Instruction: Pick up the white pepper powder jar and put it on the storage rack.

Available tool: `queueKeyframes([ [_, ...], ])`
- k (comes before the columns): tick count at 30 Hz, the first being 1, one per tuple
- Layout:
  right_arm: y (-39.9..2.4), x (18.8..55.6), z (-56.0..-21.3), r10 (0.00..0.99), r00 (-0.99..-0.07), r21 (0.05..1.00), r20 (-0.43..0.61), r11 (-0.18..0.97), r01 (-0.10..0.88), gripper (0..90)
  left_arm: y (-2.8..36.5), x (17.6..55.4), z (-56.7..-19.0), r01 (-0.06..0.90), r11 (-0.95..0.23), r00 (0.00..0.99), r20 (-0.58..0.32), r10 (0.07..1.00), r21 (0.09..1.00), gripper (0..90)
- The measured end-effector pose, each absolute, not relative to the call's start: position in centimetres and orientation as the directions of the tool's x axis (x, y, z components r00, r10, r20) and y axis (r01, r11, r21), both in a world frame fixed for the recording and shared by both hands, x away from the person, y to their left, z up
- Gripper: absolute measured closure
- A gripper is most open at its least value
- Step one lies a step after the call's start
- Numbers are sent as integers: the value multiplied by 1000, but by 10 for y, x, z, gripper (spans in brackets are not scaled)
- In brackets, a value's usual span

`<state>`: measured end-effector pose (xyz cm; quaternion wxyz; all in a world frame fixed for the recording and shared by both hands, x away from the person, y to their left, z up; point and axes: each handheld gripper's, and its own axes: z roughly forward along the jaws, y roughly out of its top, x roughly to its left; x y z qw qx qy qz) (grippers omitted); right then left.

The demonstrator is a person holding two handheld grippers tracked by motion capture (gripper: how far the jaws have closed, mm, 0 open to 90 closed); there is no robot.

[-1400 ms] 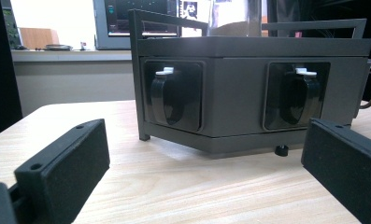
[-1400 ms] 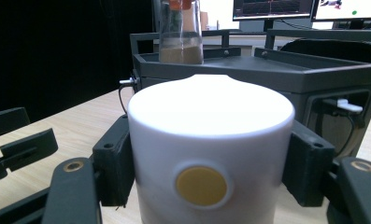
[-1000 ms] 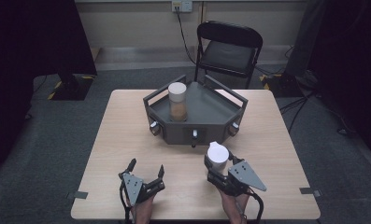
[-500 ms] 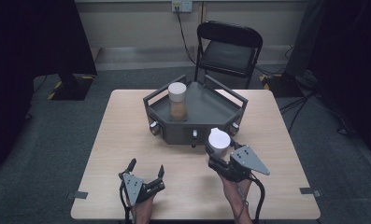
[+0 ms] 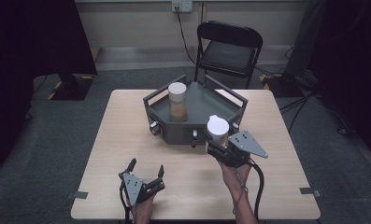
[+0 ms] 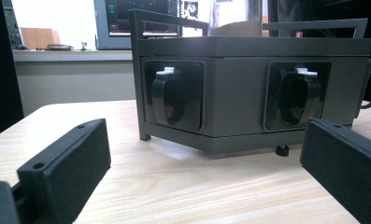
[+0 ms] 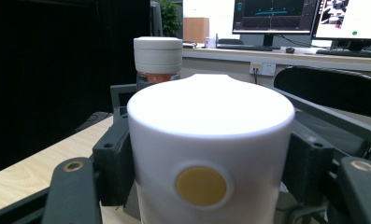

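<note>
The right tongs (image 5: 219, 145) gripped a white jar (image 5: 217, 130) just before the tray (image 5: 174, 135); next, I judge, lift it over the rail. Left tongs (image 5: 146, 172) rested open on the desk (image 5: 276, 135).

Wooden table (image 5: 127, 140) under dark tray (image 5: 174, 135)

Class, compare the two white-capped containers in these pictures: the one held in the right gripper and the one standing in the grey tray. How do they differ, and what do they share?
The held container is clamped between the jaws of the right gripper at the near edge of the tray; the tray jar stands upright and free inside it. The held container looks white all over, with a yellow dot on its side; the tray jar shows brown contents under its cap. Both are cylinders with white tops.
</note>
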<state>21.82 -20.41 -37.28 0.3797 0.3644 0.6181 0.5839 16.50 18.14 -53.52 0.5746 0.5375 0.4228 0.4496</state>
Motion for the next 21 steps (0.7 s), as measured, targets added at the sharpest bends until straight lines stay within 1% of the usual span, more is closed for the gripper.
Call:
queueKeyframes([
  [21, -197, 246, -346, 899, -437, 999, -35, 40, 4, 301, 181, 165, -535, -62, 17, 238, -2, 971, 998, 12],
])
